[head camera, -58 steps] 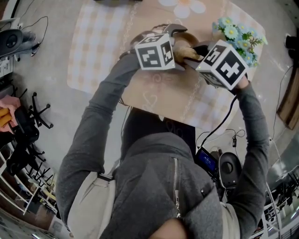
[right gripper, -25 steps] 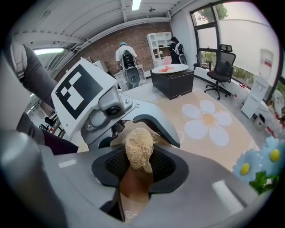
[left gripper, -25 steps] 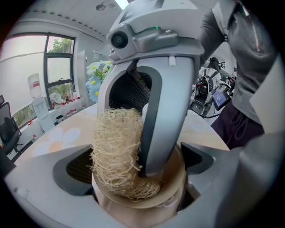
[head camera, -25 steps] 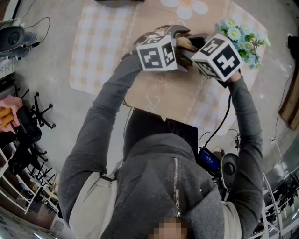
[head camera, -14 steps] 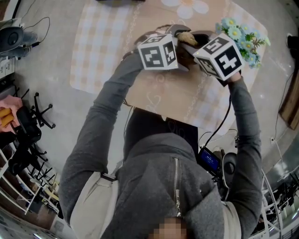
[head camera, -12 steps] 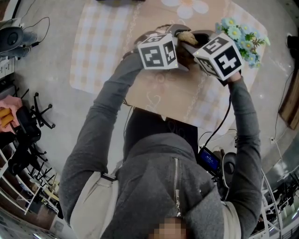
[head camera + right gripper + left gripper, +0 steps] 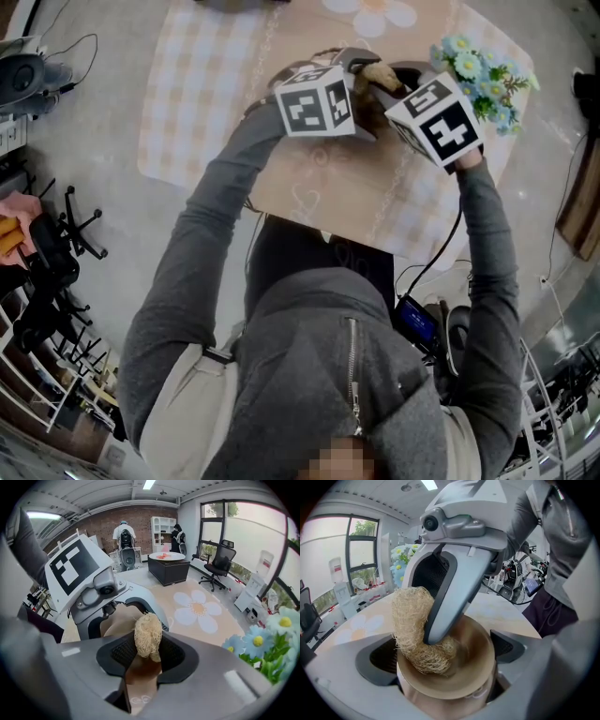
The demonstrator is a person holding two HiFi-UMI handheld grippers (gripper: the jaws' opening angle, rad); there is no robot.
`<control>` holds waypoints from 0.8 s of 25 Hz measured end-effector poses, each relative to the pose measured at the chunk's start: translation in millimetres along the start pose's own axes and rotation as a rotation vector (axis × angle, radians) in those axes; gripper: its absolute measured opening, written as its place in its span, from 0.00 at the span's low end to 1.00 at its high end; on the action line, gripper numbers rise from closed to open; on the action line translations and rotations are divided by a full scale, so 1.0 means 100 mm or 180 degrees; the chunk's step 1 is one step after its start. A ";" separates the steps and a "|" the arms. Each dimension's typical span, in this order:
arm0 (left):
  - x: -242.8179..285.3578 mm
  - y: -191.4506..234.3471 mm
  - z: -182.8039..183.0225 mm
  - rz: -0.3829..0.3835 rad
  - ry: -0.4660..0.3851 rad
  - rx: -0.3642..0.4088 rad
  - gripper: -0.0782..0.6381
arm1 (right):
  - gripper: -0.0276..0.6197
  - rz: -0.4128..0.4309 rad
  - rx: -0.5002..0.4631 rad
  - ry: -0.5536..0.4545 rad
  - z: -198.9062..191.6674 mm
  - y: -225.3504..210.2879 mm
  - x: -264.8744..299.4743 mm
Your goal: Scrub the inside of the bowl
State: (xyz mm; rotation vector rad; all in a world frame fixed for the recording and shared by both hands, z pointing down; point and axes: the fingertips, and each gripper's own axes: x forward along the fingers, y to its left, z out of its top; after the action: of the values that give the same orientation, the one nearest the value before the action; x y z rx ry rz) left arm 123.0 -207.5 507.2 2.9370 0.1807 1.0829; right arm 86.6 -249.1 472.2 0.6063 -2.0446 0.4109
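My left gripper clamps the tan glazed bowl between its jaws, over the cloth-covered table. My right gripper is closed on the pale fibrous loofah scrubber, pressing it into the bowl's left inner wall. Scrubbing looks under way; I judge the right wall remains.

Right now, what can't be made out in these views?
- Bowl floor under the loofah: left gripper view, covered by loofah and right gripper.
- Most of the bowl, head view: behind the marker cubes.
- Bowl interior, right gripper view: mostly blocked by loofah and that gripper's fingers.
- Whether the bowl touches the table: no view shows its underside.
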 end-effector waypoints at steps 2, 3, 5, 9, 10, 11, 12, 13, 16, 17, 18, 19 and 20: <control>0.00 0.00 0.00 -0.0001 0.0001 -0.0001 0.94 | 0.24 -0.0021 -0.0001 0.0012 -0.02 -0.01 0.00; 0.00 0.00 0.00 0.0000 0.0001 -0.0002 0.94 | 0.24 -0.0033 -0.0007 0.0023 -0.03 -0.01 -0.01; 0.00 0.00 0.00 0.0002 -0.0001 -0.0001 0.94 | 0.24 -0.0062 -0.0032 0.0049 -0.04 -0.02 -0.02; 0.00 0.00 0.00 0.0004 -0.0005 0.0000 0.94 | 0.23 -0.0124 -0.0113 0.0109 -0.06 -0.01 -0.02; 0.00 0.00 0.00 0.0005 -0.0006 0.0001 0.94 | 0.23 -0.0144 -0.0143 0.0132 -0.07 -0.01 -0.02; 0.00 0.00 0.00 0.0006 -0.0008 0.0002 0.94 | 0.23 -0.0164 -0.0173 0.0157 -0.08 0.00 -0.03; 0.00 0.00 0.00 0.0005 -0.0011 0.0002 0.94 | 0.23 -0.0180 -0.0200 0.0182 -0.09 0.00 -0.03; 0.00 0.00 0.00 0.0005 -0.0014 0.0001 0.94 | 0.23 -0.0192 -0.0221 0.0203 -0.10 0.00 -0.03; 0.00 0.00 -0.01 0.0002 -0.0013 -0.0003 0.94 | 0.23 -0.0216 -0.0279 0.0257 -0.12 0.01 -0.03; 0.00 0.00 -0.01 0.0001 -0.0011 -0.0003 0.94 | 0.23 -0.0227 -0.0307 0.0277 -0.12 0.02 -0.03; 0.00 0.00 -0.01 0.0001 -0.0012 -0.0003 0.94 | 0.23 -0.0239 -0.0336 0.0299 -0.13 0.03 -0.03; 0.00 0.00 -0.01 0.0001 -0.0014 -0.0002 0.94 | 0.23 -0.0250 -0.0362 0.0320 -0.14 0.04 -0.03; 0.01 0.00 -0.01 0.0001 -0.0019 0.0000 0.94 | 0.23 -0.0257 -0.0380 0.0340 -0.15 0.04 -0.03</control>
State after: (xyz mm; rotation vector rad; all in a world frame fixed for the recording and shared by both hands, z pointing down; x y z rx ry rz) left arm 122.9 -207.5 508.2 2.9401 0.1801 1.0742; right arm 95.7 -237.5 476.9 0.5798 -1.9210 0.2660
